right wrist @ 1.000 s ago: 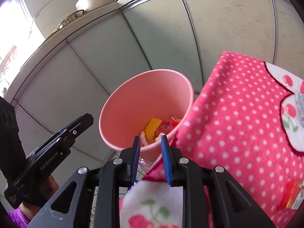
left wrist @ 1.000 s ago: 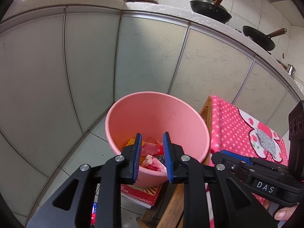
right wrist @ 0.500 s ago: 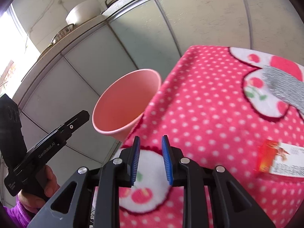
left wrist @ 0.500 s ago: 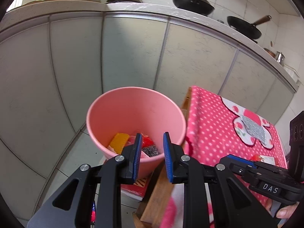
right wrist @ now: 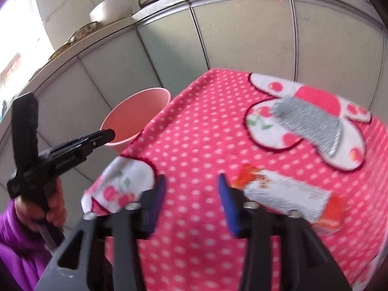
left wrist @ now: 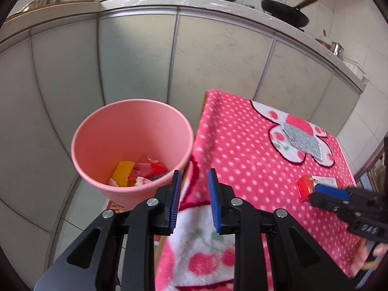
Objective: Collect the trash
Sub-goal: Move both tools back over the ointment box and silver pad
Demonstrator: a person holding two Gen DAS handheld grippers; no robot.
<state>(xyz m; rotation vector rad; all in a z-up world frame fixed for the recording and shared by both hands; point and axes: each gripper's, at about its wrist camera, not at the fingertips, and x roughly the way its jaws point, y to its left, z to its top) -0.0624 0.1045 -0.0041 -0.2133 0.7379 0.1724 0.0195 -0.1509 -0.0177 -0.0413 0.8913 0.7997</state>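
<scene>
The right gripper (right wrist: 191,189) hangs over a pink polka-dot cloth (right wrist: 194,131) with its 2 blue-padded fingers (right wrist: 226,194) parting; nothing sits between them, only cloth below. Just to the right of the right-hand finger lies a red and white wrapper (right wrist: 288,194), flat on the cloth and blurred, its near edge partly behind that finger. Beyond the fingertips, further along the cloth, a grey silvery piece (right wrist: 308,126) rests on a white flower patch. To the left of the fingers and past the cloth's edge stands a pink bucket (right wrist: 135,118).

The left gripper (left wrist: 193,181) holds its 2 fingers (left wrist: 175,189) partly spread with nothing pinched; they straddle the cloth's left edge. Ahead and left of the left finger the bucket (left wrist: 101,131) shows its inside, with a yellow piece (left wrist: 123,172) and red wrappers (left wrist: 151,167) at the bottom. Far right of these fingers, the right gripper's tip meets the wrapper (left wrist: 306,186). A hand (right wrist: 52,208) in a purple sleeve (right wrist: 14,242) grips the left tool's handle.
</scene>
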